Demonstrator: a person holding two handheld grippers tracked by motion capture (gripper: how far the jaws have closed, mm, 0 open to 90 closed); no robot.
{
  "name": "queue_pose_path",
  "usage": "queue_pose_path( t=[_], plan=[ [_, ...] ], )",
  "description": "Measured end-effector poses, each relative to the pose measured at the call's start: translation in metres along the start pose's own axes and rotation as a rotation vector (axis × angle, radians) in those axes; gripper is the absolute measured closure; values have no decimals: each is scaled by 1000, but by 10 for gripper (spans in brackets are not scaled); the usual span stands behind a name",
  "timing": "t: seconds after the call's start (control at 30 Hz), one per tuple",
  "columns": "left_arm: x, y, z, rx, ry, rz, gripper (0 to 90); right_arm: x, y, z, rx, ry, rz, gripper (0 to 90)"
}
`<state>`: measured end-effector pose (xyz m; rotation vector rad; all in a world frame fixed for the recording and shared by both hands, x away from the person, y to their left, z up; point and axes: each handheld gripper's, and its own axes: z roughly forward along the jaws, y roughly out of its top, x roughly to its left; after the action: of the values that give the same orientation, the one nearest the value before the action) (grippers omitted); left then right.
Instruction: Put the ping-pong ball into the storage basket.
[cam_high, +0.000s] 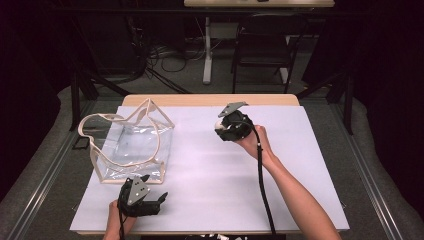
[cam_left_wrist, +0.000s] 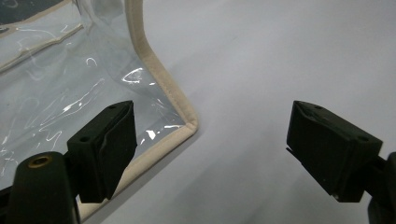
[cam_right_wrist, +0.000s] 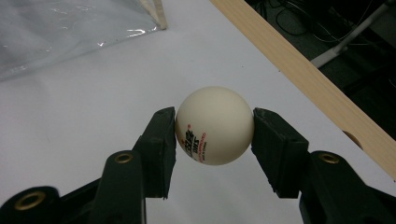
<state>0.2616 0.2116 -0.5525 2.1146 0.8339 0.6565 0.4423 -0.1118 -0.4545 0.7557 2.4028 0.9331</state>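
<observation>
Down at the near edge, the left gripper (cam_high: 150, 196) sat wide open with nothing between its jaws, just beside the clear bag's (cam_high: 131, 145) near corner. Farther out, the right gripper (cam_right_wrist: 215, 135) pinched the ping-pong ball (cam_right_wrist: 215, 125) above the bench (cam_high: 210, 170). That smooth round ball could squirt free if the squeeze shifted, and it would likely roll toward the far edge.

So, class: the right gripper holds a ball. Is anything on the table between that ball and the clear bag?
Nothing visible: only bare white sheet lies between the ball in the right gripper and the clear bag.
</observation>
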Motion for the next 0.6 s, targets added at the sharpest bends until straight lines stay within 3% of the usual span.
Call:
queue_pose_path(
  t=[0.6],
  plan=[
    [0,0,0,-2,1,4,164,1,14,-12,-10,0,-28,505]
  ],
)
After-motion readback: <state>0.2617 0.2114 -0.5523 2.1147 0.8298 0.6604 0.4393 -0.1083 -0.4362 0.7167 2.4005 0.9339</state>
